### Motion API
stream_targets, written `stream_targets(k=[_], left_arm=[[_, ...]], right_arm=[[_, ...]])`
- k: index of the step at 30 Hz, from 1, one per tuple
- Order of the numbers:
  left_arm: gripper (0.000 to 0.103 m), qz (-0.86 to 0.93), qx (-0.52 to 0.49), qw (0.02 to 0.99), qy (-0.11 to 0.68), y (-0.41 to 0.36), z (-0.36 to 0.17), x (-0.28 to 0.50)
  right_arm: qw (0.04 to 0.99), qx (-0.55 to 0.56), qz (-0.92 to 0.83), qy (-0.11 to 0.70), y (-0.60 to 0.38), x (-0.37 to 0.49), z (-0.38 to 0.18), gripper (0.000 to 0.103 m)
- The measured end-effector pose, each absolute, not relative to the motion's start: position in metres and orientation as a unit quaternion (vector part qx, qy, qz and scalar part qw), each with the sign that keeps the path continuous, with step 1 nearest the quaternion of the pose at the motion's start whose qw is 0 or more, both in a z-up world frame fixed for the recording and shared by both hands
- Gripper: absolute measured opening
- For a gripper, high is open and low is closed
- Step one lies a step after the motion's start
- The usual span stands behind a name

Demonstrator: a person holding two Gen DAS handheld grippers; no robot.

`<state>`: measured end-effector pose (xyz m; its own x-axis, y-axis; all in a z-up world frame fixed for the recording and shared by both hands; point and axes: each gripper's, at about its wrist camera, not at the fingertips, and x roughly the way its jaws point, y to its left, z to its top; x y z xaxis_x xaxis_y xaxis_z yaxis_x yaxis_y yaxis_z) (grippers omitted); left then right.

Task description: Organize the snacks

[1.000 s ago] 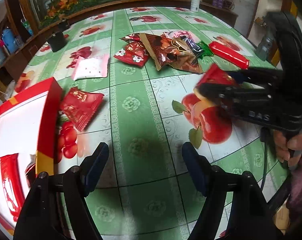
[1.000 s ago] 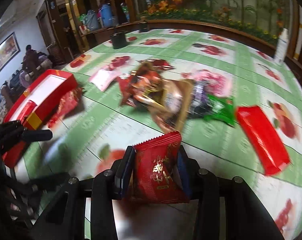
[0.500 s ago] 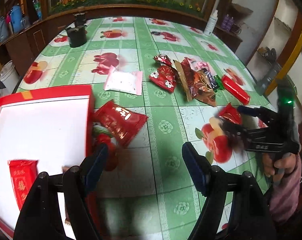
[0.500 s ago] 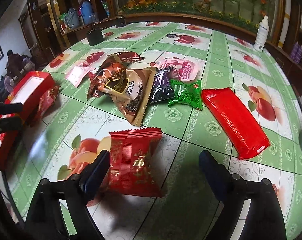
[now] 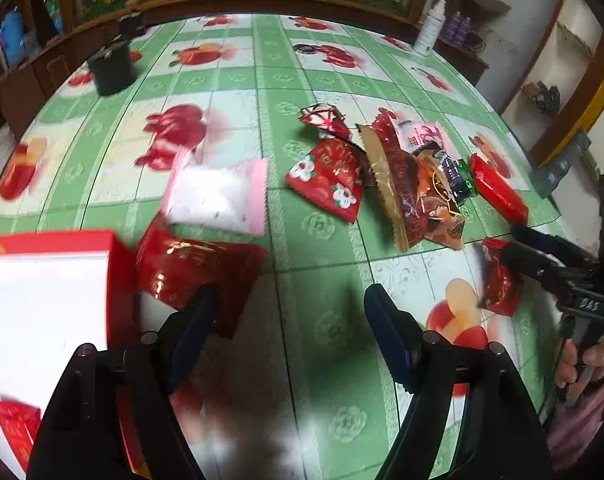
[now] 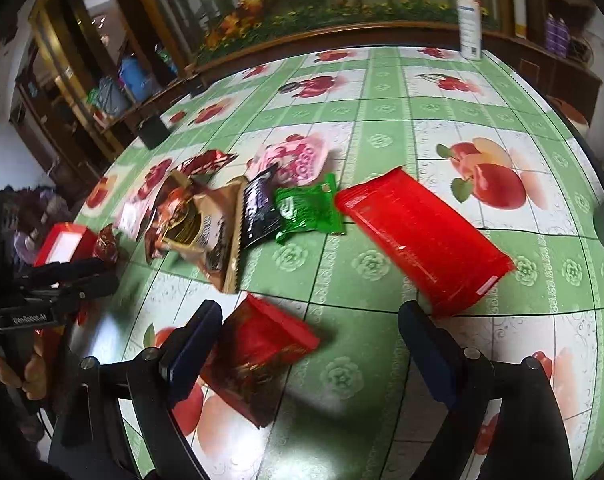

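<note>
A red cardboard box with a white floor [image 5: 114, 280] is holding one small red packet [image 5: 16, 420]. Both the left gripper [image 5: 288, 332] and right gripper [image 6: 308, 344] are gaping empty; a red foil snack packet [image 6: 258, 356] is lying beneath the right one on the green fruit-print tablecloth [image 6: 382, 128].

Domestic living or dining room: large surface [image 6: 382, 120] under a fruit-print green oilcloth, dark wooden cabinets [image 6: 62, 92] along the walls, flowers [image 6: 238, 20] behind glass, household bottles [image 6: 469, 20].

green fruit-print tablecloth [image 6: 382, 280], red packet [image 6: 418, 240]
</note>
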<state>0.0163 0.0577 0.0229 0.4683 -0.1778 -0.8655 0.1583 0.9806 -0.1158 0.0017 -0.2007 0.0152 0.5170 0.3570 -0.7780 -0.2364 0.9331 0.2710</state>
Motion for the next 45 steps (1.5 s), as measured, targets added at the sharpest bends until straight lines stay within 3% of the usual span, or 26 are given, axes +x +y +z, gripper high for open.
stream_targets(k=[5, 12, 19, 29, 34, 39, 45], left_arm=[[0.076, -0.143, -0.018, 0.848, 0.511, 0.035, 0.021, 0.013], [0.076, -0.105, 0.034, 0.884, 0.455, 0.051, 0.066, 0.007], [0.076, -0.089, 0.084, 0.859, 0.497, 0.052, 0.034, 0.039], [0.076, -0.17, 0.022, 0.833, 0.527, 0.042, 0.014, 0.031], [0.077, -0.189, -0.003, 0.836, 0.514, 0.039, 0.025, 0.008], [0.077, -0.158, 0.051, 0.875, 0.454, 0.045, 0.064, 0.002], [0.077, -0.103, 0.081, 0.857, 0.498, 0.058, 0.036, 0.042]], right_arm=[[0.866, 0.081, 0.164, 0.465, -0.207, 0.004, 0.013, 0.091], [0.868, 0.087, 0.159, 0.462, -0.21, 0.006, 0.014, 0.091], [0.869, 0.097, 0.155, 0.461, -0.214, 0.007, 0.015, 0.091], [0.87, 0.094, 0.149, 0.46, -0.214, 0.01, 0.013, 0.09], [0.872, 0.095, 0.148, 0.458, -0.215, 0.01, 0.013, 0.09], [0.872, 0.095, 0.148, 0.456, -0.215, 0.01, 0.014, 0.09], [0.872, 0.095, 0.147, 0.456, -0.216, 0.011, 0.014, 0.09]])
